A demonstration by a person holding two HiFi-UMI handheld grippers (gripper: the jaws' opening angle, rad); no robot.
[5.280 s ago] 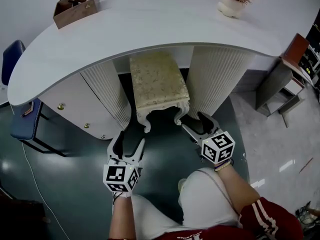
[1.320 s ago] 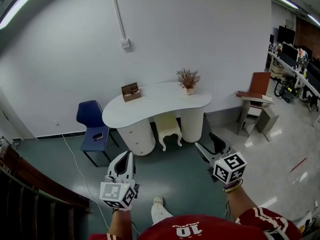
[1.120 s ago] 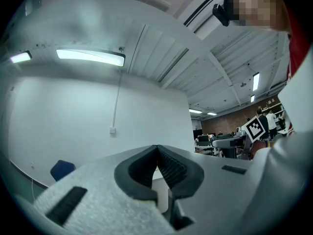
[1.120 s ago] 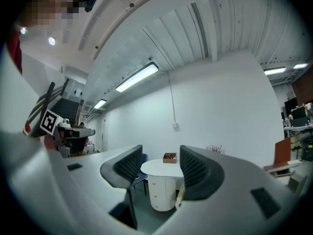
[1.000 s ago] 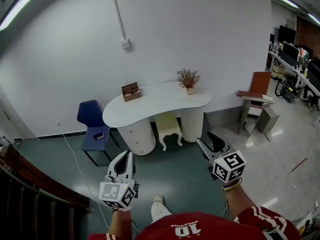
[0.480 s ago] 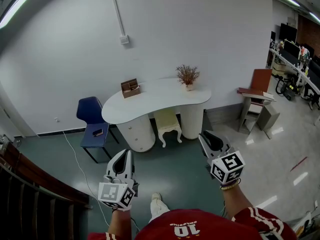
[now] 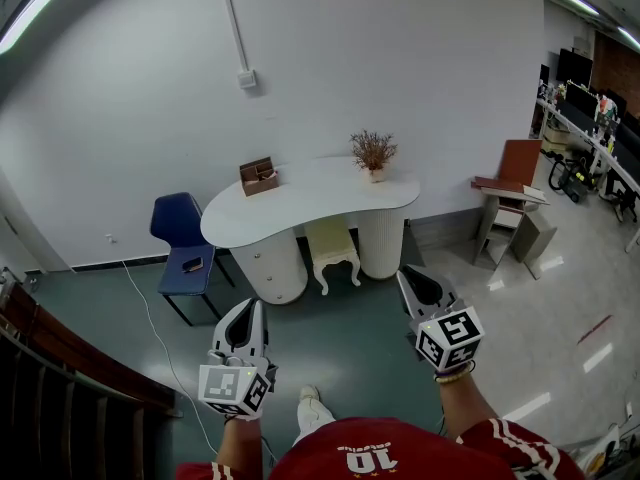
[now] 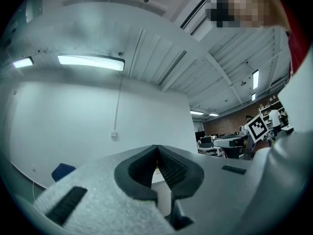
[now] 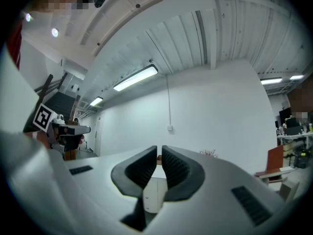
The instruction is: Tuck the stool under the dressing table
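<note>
Head view. Your left claw (image 7: 252,308), lower left, holds its jaws fully together on nothing. Your right claw (image 7: 410,276), lower right, has just been closing; a thin slit remains, with nothing between the jaws. The cream stool (image 7: 333,251) stands at centre frame, between the pedestals under the white surface (image 7: 310,203), well apart from both claws.
</note>
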